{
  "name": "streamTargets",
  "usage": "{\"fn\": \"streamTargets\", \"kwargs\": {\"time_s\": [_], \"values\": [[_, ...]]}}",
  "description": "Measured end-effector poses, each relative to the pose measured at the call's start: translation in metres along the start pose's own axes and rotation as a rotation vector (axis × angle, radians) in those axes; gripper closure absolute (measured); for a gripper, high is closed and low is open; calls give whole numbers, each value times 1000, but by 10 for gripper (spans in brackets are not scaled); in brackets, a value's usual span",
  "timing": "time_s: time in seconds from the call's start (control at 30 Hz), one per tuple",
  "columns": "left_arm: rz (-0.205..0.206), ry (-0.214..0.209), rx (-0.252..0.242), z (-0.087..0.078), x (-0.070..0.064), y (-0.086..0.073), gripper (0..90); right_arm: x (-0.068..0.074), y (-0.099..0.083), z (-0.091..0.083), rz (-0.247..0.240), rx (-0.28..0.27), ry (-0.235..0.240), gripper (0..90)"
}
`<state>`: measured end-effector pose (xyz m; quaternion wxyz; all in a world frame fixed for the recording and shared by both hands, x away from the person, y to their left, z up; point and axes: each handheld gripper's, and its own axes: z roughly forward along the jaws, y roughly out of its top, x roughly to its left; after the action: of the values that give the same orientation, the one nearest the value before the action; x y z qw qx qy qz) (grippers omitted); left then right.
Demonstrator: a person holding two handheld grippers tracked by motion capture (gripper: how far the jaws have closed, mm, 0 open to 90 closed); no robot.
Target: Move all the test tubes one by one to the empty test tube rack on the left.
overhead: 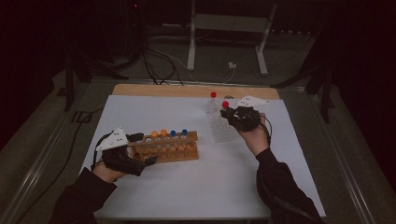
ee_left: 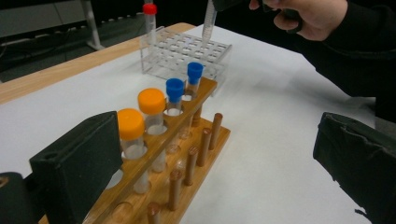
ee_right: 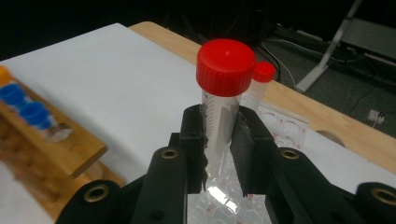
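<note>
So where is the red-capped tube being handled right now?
The red-capped tube is clamped in the right gripper, above the clear plastic rack at the table's far right.

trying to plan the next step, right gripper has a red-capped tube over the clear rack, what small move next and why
Probably lower it straight down into an open hole. The right gripper is shut on the red-capped clear plastic tube, upright above the clear plastic rack, where another red-capped tube already stands. The left gripper, jaws open around the wooden rack's end, seems placed to steady it.
</note>
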<state>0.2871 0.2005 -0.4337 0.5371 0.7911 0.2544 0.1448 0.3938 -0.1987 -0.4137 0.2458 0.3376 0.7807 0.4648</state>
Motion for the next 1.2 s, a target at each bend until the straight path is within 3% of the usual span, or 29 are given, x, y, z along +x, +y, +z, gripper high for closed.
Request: {"fn": "streamTargets", "kwargs": {"time_s": [0.23,0.5,0.73,1.2], "values": [[10,-11,5,2,-4,4,20,14,-1,-21,-34,-7,39,745],[20,-30,5,3,-8,8,20,41,-18,-34,-73,31,112,745],[36,-54,5,11,-16,14,20,63,-32,-43,-78,50,174,745],[92,-155,31,43,-45,31,22,98,-46,-43,-128,82,266,745]]}}
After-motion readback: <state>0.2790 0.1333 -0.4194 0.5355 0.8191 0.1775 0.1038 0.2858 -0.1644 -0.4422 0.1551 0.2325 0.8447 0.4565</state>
